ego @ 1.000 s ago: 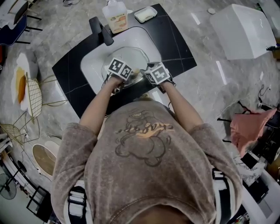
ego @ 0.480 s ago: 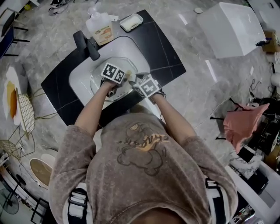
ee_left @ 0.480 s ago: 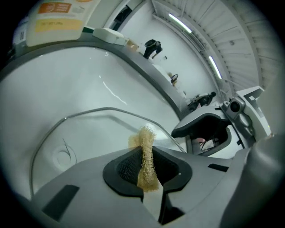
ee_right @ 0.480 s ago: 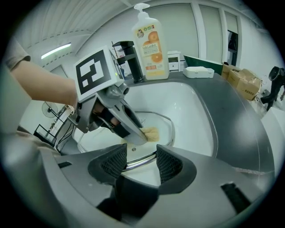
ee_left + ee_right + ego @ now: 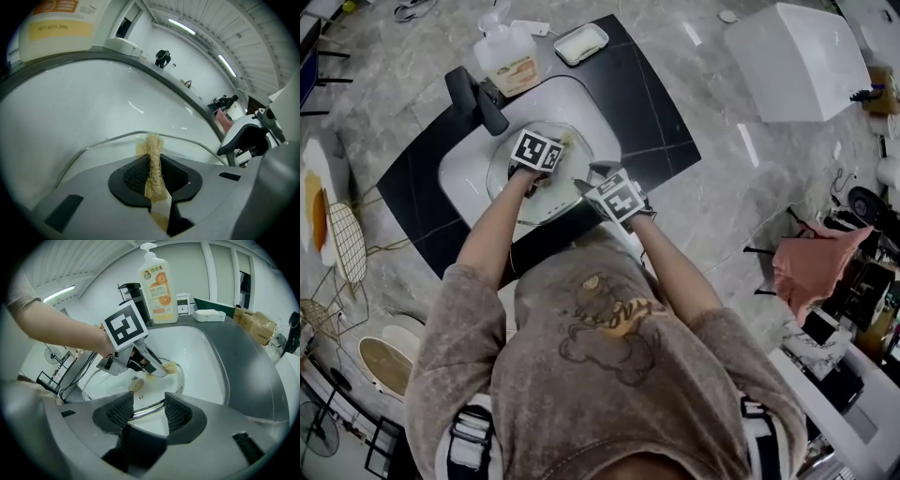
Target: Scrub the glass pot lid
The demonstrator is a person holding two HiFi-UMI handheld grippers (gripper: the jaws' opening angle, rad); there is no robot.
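Glass pot lid [image 5: 154,390] lies in the white sink [image 5: 572,98]. I think it is hard, wet, slippery and easy to break, so its metal rim is the best place to hold. My left gripper [image 5: 153,174] squeezes a scratchy scrubber [image 5: 151,145], and my right gripper [image 5: 149,411] has its jaws apart, with the rim across the gap.

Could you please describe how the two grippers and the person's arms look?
The left gripper and the right gripper have grey plastic bodies and black, textured pads. Each carries a white cube with black square markers. Black cables trail from the left one. The person wears a grey-brown short-sleeved T-shirt with a cartoon print; the forearms are bare.
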